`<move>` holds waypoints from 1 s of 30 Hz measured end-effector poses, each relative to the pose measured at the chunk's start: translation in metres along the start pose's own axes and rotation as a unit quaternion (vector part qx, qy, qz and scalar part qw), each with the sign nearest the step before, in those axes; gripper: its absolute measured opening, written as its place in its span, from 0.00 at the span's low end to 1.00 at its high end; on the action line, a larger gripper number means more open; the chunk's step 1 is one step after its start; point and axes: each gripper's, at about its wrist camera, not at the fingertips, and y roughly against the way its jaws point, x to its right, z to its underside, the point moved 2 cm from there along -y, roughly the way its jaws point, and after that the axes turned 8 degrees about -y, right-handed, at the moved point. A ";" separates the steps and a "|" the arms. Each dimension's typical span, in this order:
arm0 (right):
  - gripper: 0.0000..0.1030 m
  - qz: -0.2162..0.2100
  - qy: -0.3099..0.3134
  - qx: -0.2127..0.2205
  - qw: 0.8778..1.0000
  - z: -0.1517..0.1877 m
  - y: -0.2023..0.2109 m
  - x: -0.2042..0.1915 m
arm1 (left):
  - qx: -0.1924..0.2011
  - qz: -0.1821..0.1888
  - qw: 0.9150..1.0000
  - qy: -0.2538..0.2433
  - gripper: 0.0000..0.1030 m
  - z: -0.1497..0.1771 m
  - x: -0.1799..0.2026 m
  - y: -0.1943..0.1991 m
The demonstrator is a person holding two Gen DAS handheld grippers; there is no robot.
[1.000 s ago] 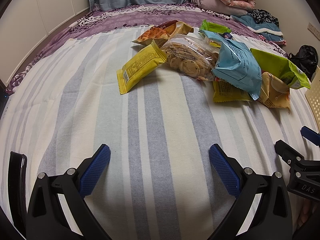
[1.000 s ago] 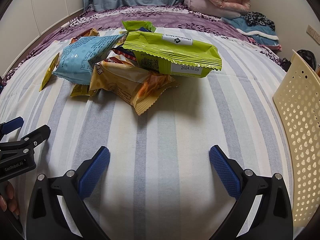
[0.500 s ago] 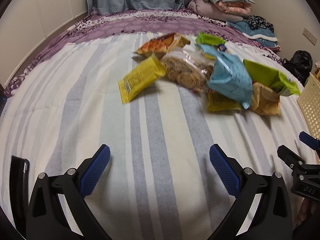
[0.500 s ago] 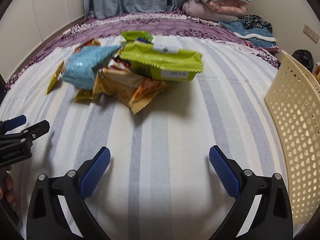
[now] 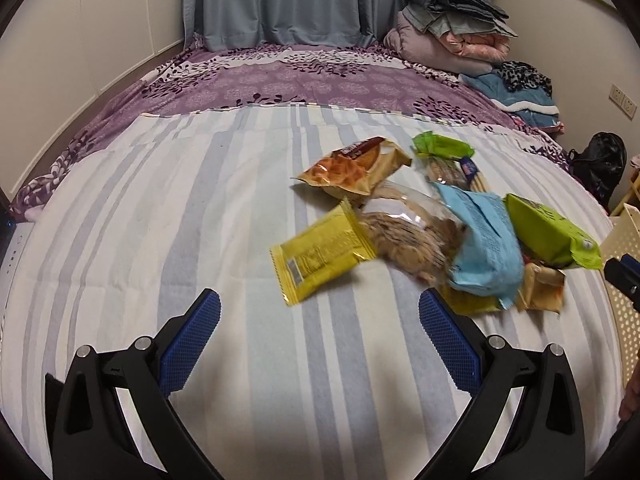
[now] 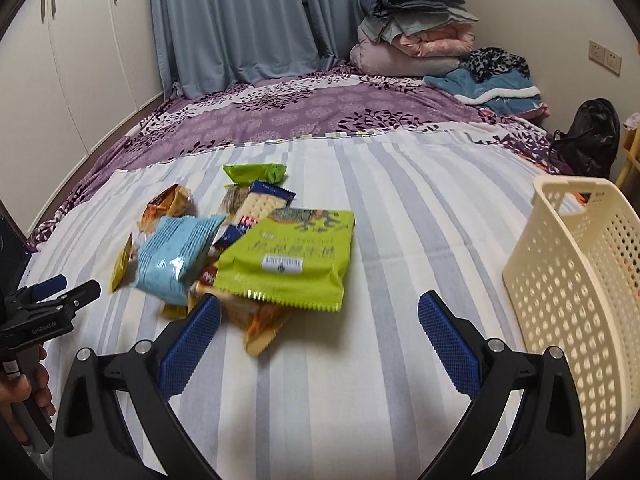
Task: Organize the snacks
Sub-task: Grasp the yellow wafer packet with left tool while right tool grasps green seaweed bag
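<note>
A heap of snack packets lies on the striped bed sheet (image 5: pixel 200 220). In the left wrist view I see a yellow packet (image 5: pixel 320 254), a clear biscuit bag (image 5: pixel 408 236), a light blue bag (image 5: pixel 486 248), a green bag (image 5: pixel 552 230) and an orange bag (image 5: pixel 352 168). My left gripper (image 5: pixel 320 320) hovers open just short of the yellow packet. The right wrist view shows the green bag (image 6: pixel 292 258) lying on top and the blue bag (image 6: pixel 176 252) to its left. My right gripper (image 6: pixel 320 320) is open, near the green bag's front edge, holding nothing.
A cream perforated basket (image 6: pixel 576 280) stands at the right on the sheet. Folded blankets (image 6: pixel 412 40) and clothes are piled at the far end, with a black bag (image 6: pixel 592 136) beyond the bed's right edge. Curtains (image 6: pixel 232 20) and cupboards line the far and left sides.
Both grippers have risen and tilted up, so more of the room shows. The right gripper has come closer to the green bag; the basket is now seen whole.
</note>
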 end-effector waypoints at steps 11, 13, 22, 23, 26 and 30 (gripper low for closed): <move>0.95 -0.014 -0.004 -0.034 0.999 -0.022 -0.052 -0.015 | -0.021 0.061 0.996 -0.062 0.98 -0.022 -0.009 -0.061; 0.95 -0.014 -0.001 -0.039 0.999 -0.025 -0.058 -0.017 | -0.018 0.073 0.995 -0.068 0.98 -0.025 -0.011 -0.068; 0.95 0.003 0.006 -0.052 0.999 -0.035 -0.075 -0.018 | -0.014 0.113 0.988 -0.099 0.73 -0.032 -0.010 -0.086; 0.95 0.003 0.006 -0.054 0.999 -0.036 -0.077 -0.018 | -0.015 0.115 0.988 -0.103 0.71 -0.031 -0.008 -0.087; 0.95 0.001 0.004 -0.062 0.998 -0.038 -0.082 -0.020 | -0.007 0.113 0.987 -0.114 0.69 -0.028 -0.005 -0.085; 0.95 -0.005 -0.002 -0.082 0.997 -0.037 -0.092 -0.023 | -0.001 0.109 0.988 -0.113 0.64 -0.025 -0.004 -0.078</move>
